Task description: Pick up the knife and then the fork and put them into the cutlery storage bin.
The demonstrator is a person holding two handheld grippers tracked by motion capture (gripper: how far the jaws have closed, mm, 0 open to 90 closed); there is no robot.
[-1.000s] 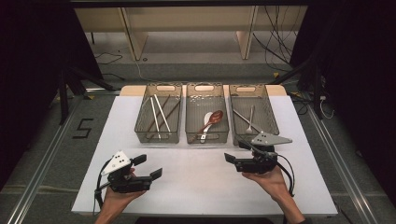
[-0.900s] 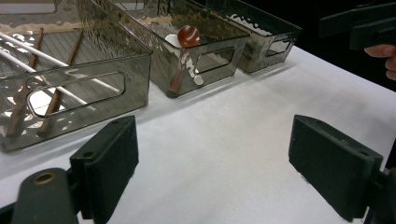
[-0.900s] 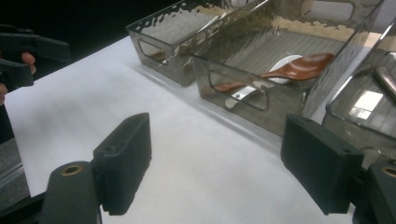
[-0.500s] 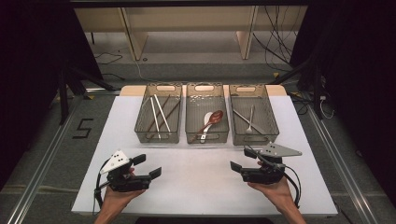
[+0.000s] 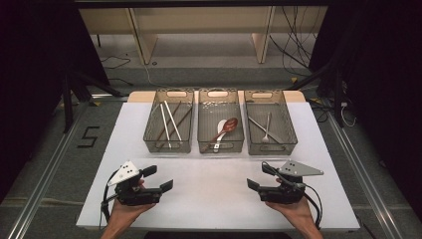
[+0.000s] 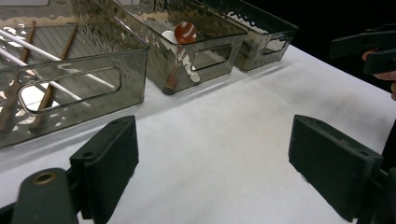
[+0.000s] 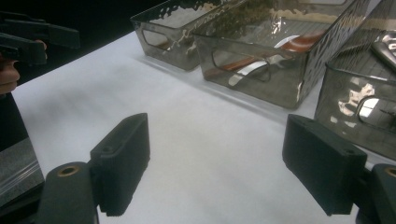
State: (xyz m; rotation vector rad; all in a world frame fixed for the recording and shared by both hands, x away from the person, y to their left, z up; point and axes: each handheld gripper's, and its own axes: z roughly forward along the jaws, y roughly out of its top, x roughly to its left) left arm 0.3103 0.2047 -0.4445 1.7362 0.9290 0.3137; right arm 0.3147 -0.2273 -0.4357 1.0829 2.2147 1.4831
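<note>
Lying beyond both claws [image 5: 160, 178] [image 5: 260, 177] — spoons [image 5: 224, 130].

Left gripper [image 5: 159, 178] held low at the near left, jaws spread wide and empty, pointing right and slightly forward. Right gripper [image 5: 261, 176] held low at the near right, jaws equally wide, nothing between them, pointing left toward the other. Both hands wrapped under the bodies.

table [image 5: 214, 199]: three bins in a row at its far side | left bin [image 5: 169, 128]: chopsticks [image 5: 168, 122] inside | middle bin [image 5: 220, 127]: spoons [image 5: 224, 130] inside (one lying on another) | right bin [image 5: 269, 128]: fork [image 5: 266, 130] inside | left gripper [image 5: 160, 179] near front-left, right gripper [image 5: 260, 177] near front-right, well apart, both before the bins
</note>
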